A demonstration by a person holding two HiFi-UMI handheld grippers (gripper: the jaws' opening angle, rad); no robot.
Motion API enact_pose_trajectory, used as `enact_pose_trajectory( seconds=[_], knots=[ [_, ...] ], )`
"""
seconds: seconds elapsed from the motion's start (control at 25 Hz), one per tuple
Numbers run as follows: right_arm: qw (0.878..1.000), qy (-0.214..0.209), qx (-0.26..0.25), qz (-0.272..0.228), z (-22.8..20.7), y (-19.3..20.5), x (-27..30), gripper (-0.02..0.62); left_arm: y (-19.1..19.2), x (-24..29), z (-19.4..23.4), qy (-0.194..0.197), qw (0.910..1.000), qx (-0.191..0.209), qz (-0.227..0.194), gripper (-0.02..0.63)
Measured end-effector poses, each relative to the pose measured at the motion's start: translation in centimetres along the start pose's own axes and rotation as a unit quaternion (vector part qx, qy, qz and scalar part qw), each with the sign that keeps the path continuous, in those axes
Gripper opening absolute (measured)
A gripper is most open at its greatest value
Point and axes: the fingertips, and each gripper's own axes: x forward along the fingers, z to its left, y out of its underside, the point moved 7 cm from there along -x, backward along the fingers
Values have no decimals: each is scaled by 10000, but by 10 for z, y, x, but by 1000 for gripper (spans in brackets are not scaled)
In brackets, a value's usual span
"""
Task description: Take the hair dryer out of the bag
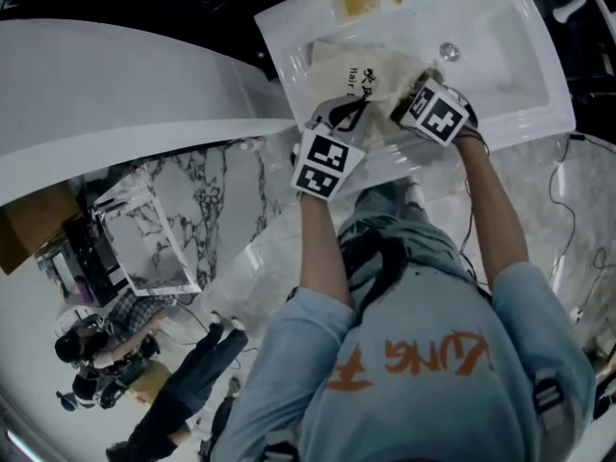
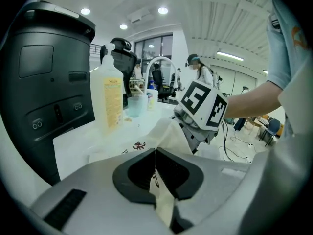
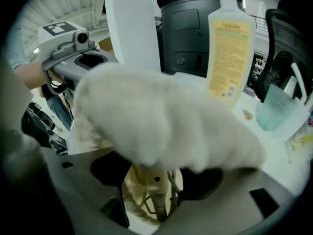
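Note:
A cream cloth bag [image 1: 371, 70] with dark print lies on the white sink counter [image 1: 510, 56]. My left gripper [image 1: 342, 114] is shut on the bag's edge; in the left gripper view a fold of that fabric [image 2: 168, 133] runs up out of the closed jaws. My right gripper [image 1: 409, 99] is pushed in under the bag [image 3: 161, 116], which drapes over it. Its jaws stand apart, and the cream hair dryer handle [image 3: 154, 186] with its ribbed cable collar sits between them without being pinched. The rest of the dryer is hidden by the cloth.
A tall yellow-labelled pump bottle [image 3: 229, 53] and a pale blue cup [image 3: 279, 109] stand at the back of the counter. A large black bin [image 2: 44, 72] is beside it, and a curved faucet [image 2: 159, 62] rises behind. People stand in the background.

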Motion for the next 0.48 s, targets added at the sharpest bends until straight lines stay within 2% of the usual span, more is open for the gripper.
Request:
enact_pose_trajectory(
  seconds=[0.2,0.28,0.36,0.48],
  knots=[
    [9986,-52,-299,431,-4,0,21,318,8,-1,5,338,9994,-57,110,9],
    [9975,-45,-396,580,-5,-1,29,331,15,-11,13,371,9991,-51,222,38],
    [9965,-37,-466,699,-6,-3,35,337,27,-24,25,262,9989,-60,396,75],
    [9954,-93,-479,821,-7,-5,39,344,52,-47,47,-80,9977,-215,641,85]
  ],
)
